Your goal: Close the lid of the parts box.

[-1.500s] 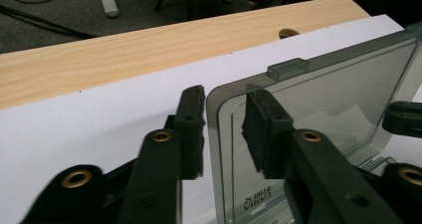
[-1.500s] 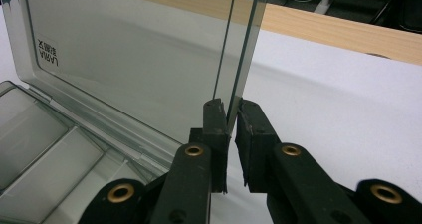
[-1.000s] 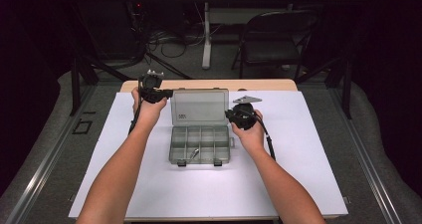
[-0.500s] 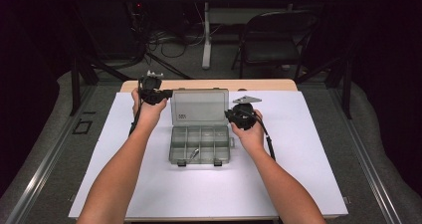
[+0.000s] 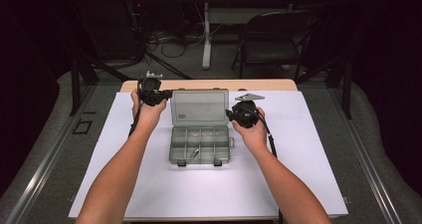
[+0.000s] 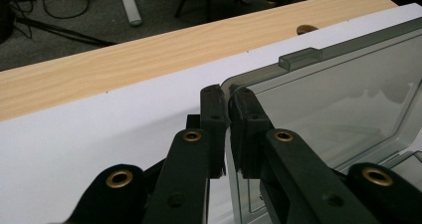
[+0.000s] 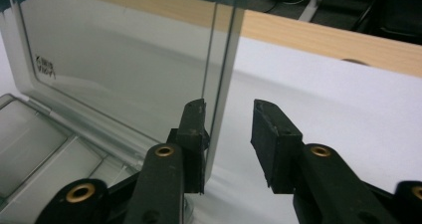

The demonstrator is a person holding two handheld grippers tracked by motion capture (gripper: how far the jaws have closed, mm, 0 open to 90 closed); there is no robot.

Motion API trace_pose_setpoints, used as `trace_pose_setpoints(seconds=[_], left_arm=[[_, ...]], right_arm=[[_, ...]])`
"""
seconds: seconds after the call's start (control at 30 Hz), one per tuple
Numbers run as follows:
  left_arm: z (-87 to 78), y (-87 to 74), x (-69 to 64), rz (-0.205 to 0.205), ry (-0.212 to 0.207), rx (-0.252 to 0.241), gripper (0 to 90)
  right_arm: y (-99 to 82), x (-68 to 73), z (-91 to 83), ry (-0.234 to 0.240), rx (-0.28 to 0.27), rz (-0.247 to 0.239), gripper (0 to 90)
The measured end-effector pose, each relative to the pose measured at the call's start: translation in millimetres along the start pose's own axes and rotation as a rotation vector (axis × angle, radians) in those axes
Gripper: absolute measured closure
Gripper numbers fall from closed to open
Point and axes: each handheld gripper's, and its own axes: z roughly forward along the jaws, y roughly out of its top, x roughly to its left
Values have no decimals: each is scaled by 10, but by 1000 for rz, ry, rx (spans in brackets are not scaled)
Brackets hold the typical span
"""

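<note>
A clear grey compartment box [image 5: 200, 145] lies on the white sheet with its lid [image 5: 199, 106] standing upright. My left gripper [image 5: 166, 93] is shut on the lid's left edge; in the left gripper view both pads [image 6: 214, 109] press the lid [image 6: 338, 94] near its corner. My right gripper [image 5: 230, 113] is at the lid's right edge. Its jaws [image 7: 230, 107] have just been opening: the lid edge [image 7: 221, 59] stands between them, close to the left pad, and the right pad [image 7: 271, 129] is well clear of it. A small metal piece [image 5: 193, 153] lies in a front compartment.
The white sheet [image 5: 199, 194] covers a wooden table [image 5: 209, 84] whose far strip shows bare. Behind the table stand a folding chair [image 5: 271, 40], a desk leg and floor cables. A latch tab [image 6: 298, 58] sits on the lid's top rim.
</note>
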Motion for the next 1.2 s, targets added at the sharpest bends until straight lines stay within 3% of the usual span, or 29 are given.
trace_pose_setpoints(seconds=[0.2, 0.33, 0.47, 0.73, 0.87, 1.2], left_arm=[[-29, -4, -25, 0, 7, 0, 849], [-53, -25, -34, -5, 5, -7, 849], [-74, -52, -32, -18, -6, -20, 852], [-123, -90, -69, -17, -1, -37, 854], [-152, -111, -94, -15, 6, -43, 855], [-249, -186, -146, -7, 10, -59, 859]], right_arm=[[87, 12, -114, -3, -17, -7, 655], [157, 44, -184, -5, 2, -21, 661], [233, 67, -244, 27, 22, -10, 738], [405, 115, -344, 7, 27, -42, 900], [523, 128, -397, 25, 23, -50, 900], [810, 178, -482, 9, 9, -71, 900]])
